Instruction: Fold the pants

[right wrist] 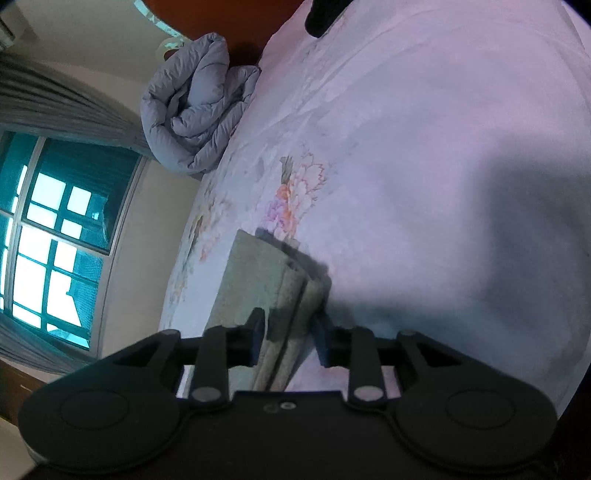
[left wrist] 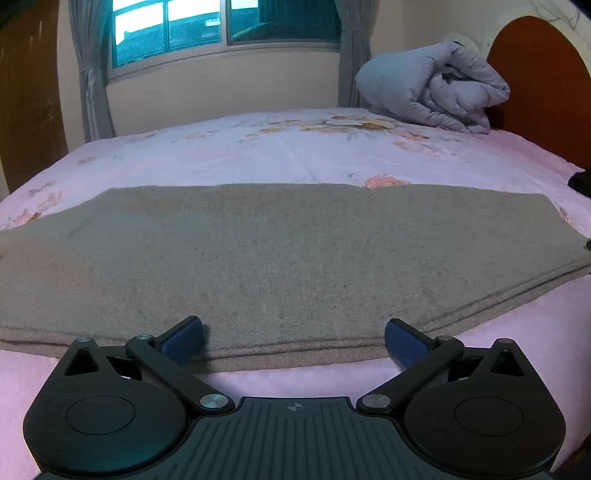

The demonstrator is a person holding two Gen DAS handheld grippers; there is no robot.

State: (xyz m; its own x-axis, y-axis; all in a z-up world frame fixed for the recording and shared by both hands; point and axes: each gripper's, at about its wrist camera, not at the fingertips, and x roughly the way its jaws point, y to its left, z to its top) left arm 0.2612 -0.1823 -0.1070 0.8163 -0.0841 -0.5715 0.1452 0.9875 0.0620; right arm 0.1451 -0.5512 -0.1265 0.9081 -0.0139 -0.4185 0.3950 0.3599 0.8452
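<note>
The grey-brown pants (left wrist: 295,258) lie folded flat across the pink floral bed, several layers showing at the near edge. My left gripper (left wrist: 293,338) is open, its blue pads at the near edge of the pants, holding nothing. In the right wrist view, tilted sideways, the end of the folded pants (right wrist: 280,295) sits between the fingers of my right gripper (right wrist: 290,343). The jaws stand apart around the layered edge, and I cannot tell if the pads touch the cloth.
A rolled grey duvet (left wrist: 436,88) sits at the far right of the bed (left wrist: 295,147) by the red-brown headboard (left wrist: 543,85); it also shows in the right wrist view (right wrist: 199,107). A window (left wrist: 221,29) with curtains is behind. A dark object (right wrist: 325,14) lies on the bed.
</note>
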